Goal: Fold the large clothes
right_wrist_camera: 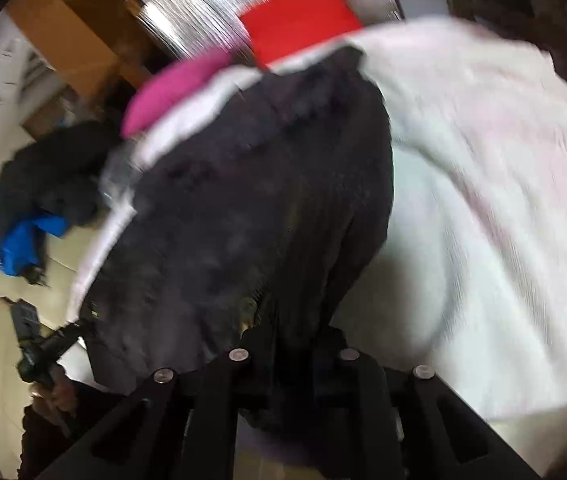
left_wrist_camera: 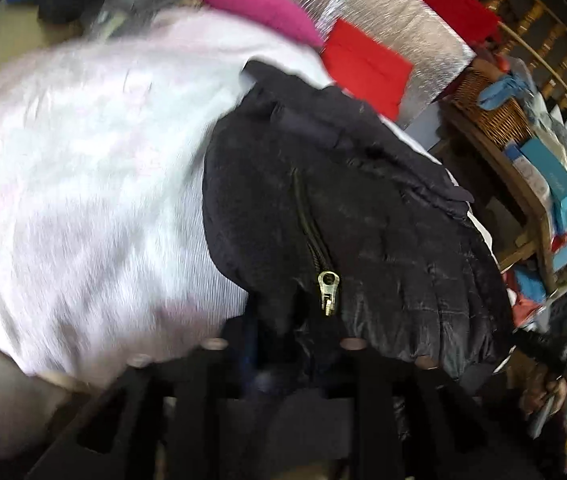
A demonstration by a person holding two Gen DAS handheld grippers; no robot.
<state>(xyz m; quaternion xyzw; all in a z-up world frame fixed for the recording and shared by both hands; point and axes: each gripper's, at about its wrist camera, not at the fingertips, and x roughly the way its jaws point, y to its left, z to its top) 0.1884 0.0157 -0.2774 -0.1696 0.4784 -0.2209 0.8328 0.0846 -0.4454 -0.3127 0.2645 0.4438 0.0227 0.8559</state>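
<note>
Both views blurred; reading is coarse.

Black jacket lies on the white bed cover, bunched, its near edge drawn up into both tools. Left tool is closed down on the jacket's near hem, just below the brass zipper pull; dark padded fabric fills the gap between the fingers. Right tool likewise pinches the jacket's near edge, cloth packed between the fingers, a bit of zipper showing just at the tips. I can see the other tool at the side of each view, so the two grips sit well apart along the same hem.

Beyond the jacket: a pink cushion at the far end of the cover, a red folded garment on a silver mat. Wicker basket and cluttered shelf to the right. A black-and-blue garment lies on the floor to the left in the right view.

Risks, as I judge them:
- Slick padded shell; either pinch may slip if I pull hard, and the hem drops.
- Left grip sits near the zipper pull; metal could snag the finger or skew the hold.
- Uneven lift between the two tools would twist the fold line.
- Carrying the fold far could sweep the jacket into the pink cushion or drag the white cover with it.
</note>
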